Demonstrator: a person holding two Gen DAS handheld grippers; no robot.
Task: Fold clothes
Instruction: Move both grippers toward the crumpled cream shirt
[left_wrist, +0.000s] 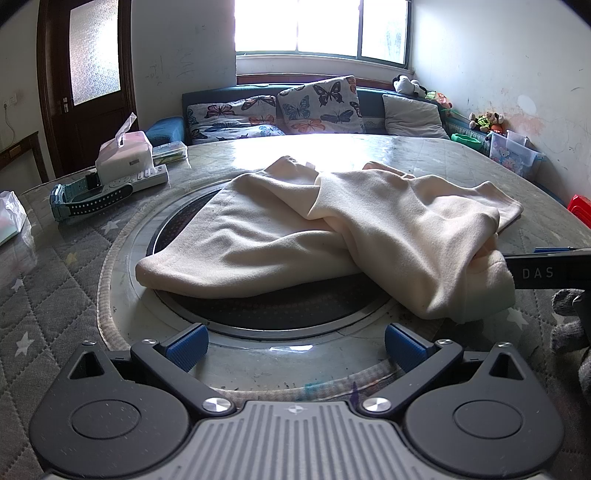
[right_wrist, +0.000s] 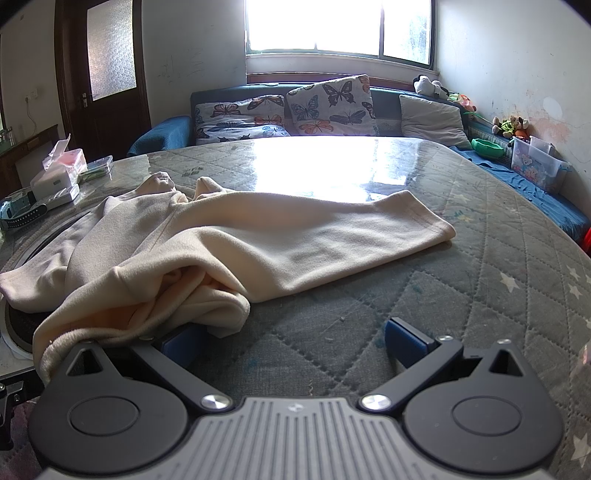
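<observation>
The left gripper (left_wrist: 293, 345) sits low and level over the table (left_wrist: 66, 295), jaws spread wide and empty, with the cream garment (left_wrist: 325, 236) lying crumpled just ahead of them. The right gripper (right_wrist: 295, 341) is level too, jaws wide apart and clamping nothing, though the garment's bunched edge drapes over its left fingertip (right_wrist: 181, 341).

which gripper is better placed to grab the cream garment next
Right, probably. The right gripper is open with the cream garment bunched against its left finger. The left gripper is also open but sits short of the cloth, over the round inset.
</observation>
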